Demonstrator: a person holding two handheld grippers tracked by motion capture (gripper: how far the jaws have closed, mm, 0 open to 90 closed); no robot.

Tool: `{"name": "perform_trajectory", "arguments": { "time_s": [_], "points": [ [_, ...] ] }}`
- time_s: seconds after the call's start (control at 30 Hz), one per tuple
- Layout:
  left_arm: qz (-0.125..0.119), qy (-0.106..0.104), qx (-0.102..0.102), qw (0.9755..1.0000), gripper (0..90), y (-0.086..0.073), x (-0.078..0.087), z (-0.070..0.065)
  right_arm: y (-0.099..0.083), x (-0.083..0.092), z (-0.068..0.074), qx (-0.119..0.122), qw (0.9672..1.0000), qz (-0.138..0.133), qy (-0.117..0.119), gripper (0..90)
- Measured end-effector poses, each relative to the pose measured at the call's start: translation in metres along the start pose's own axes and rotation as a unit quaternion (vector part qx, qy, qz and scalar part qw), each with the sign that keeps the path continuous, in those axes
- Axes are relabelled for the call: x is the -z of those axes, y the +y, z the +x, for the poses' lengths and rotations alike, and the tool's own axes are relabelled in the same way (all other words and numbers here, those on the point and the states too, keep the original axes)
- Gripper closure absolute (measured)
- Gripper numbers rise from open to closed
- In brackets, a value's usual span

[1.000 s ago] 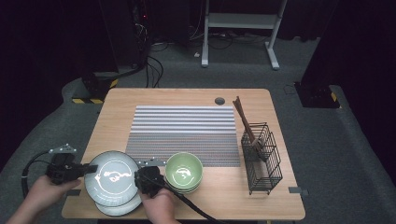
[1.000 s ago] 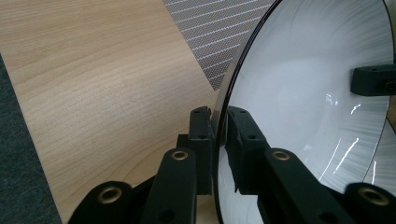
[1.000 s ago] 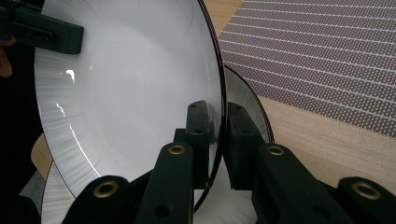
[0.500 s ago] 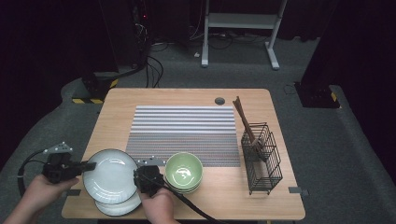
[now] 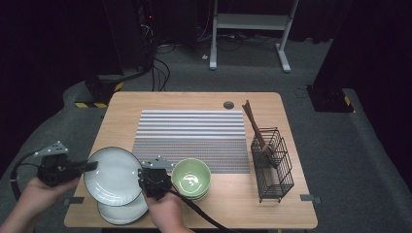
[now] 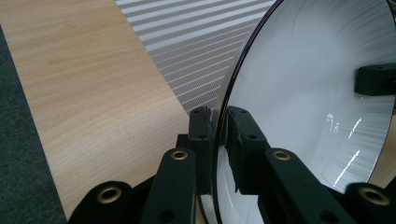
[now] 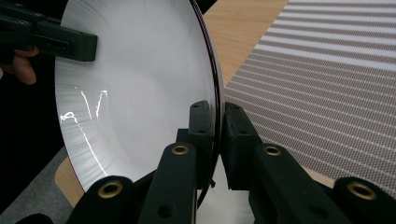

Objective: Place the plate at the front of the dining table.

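Wooden table [image 5: 204, 99]: both left gripper [image 5: 90, 166] and right gripper [image 5: 145, 175] clamp top plate [image 5: 114, 174] rim, lifted clear of lower plate [image 5: 121, 213], placement on striped mat [image 5: 192, 138] likely pending.

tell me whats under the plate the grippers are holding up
A second white plate lies on the table beneath the lifted plate. Its near edge shows; the rest is covered.
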State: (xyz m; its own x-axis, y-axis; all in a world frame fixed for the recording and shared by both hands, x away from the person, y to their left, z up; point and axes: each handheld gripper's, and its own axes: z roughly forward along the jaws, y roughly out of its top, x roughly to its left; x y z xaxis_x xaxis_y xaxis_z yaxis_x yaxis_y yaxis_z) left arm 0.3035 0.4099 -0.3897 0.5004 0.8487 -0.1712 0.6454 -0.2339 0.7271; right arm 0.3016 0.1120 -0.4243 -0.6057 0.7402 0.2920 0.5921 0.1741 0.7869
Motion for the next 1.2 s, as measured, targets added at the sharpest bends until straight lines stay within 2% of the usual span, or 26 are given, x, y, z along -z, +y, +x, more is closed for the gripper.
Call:
{"name": "perform_trajectory", "arguments": {
  "time_s": [0.27, 0.63, 0.87, 1.2],
  "points": [
    [-0.028, 0.006, -0.012, 0.9995, 80.1, 0.007, 0.004, -0.008, 0.011, 0.010, -0.004, 0.017, 0.9997, -0.017, -0.002, 83.4],
    [-0.057, 0.007, -0.016, 0.9982, 80.6, 0.013, 0.000, -0.015, 0.021, 0.016, -0.015, 0.034, 0.9988, -0.033, -0.008, 83.8],
    [-0.081, 0.014, -0.027, 0.9962, 81.2, 0.019, -0.003, -0.023, 0.028, 0.020, -0.023, 0.043, 0.9982, -0.040, -0.014, 83.6],
    [-0.107, 0.016, -0.029, 0.9938, 81.6, 0.027, -0.011, -0.031, 0.037, 0.026, -0.036, 0.059, 0.9966, -0.053, -0.022, 83.5]
  ]
}}
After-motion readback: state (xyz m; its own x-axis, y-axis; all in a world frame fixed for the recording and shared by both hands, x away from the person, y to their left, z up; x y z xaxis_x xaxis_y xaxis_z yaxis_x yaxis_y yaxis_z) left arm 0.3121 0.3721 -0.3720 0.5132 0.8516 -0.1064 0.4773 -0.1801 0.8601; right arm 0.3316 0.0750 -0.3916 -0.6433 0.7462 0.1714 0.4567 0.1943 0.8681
